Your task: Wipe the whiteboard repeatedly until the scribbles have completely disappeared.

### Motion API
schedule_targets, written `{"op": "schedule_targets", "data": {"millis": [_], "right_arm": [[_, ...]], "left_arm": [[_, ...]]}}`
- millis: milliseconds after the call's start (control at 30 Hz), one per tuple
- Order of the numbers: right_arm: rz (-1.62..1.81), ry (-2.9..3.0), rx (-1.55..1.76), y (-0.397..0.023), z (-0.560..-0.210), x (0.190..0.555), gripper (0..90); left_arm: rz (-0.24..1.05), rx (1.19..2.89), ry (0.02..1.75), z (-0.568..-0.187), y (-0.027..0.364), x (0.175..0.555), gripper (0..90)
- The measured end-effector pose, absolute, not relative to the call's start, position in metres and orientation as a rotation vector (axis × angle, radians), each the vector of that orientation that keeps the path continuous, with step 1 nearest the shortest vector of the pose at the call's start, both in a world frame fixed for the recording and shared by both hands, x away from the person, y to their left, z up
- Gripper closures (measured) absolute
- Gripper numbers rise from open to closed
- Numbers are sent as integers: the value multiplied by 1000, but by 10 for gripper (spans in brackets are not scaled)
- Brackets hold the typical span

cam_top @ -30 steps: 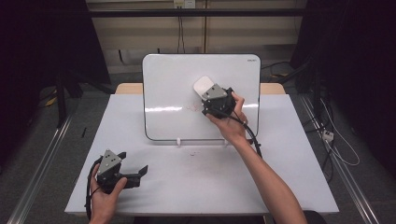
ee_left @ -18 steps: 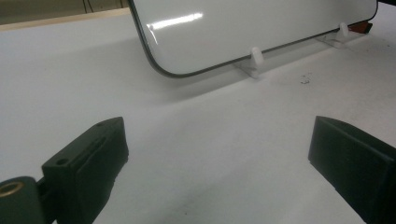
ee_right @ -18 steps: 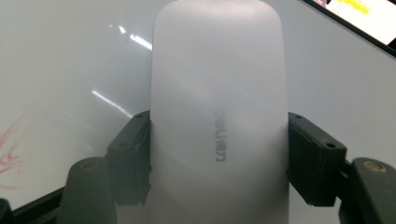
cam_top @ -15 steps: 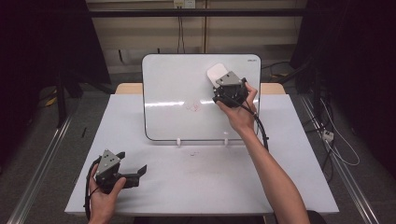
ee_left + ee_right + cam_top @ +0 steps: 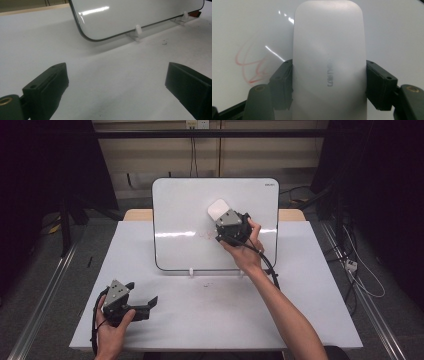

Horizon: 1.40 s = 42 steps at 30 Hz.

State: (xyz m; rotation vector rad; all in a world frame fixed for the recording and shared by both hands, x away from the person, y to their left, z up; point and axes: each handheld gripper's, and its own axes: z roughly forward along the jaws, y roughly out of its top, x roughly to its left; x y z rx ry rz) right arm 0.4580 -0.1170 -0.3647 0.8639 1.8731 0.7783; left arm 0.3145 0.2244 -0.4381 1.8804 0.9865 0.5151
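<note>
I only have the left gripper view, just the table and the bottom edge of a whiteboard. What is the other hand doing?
Observer: The right gripper is up at the whiteboard, its fingers shut on a white eraser.
Operator: Is there any writing on the board?
Observer: Yes, a faint red scribble beside the eraser, near the board's middle.
Operator: And my own gripper?
Observer: The left gripper lies low at the table's front left corner, open, nothing between its fingers.
</note>
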Motion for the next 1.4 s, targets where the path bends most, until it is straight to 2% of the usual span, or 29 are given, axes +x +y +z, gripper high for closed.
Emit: {"op": "schedule_targets", "data": {"millis": [333, 967, 1400], "right_arm": [[751, 1932, 761, -94, -382, 444, 316], [782, 1880, 850, -110, -349, 473, 315], [764, 1879, 799, -95, -362, 464, 316]], "left_arm": [[517, 1880, 982, -437, 226, 314, 44], [517, 1861, 983, -436, 229, 313, 45], [518, 1867, 980, -436, 228, 313, 44]]}}
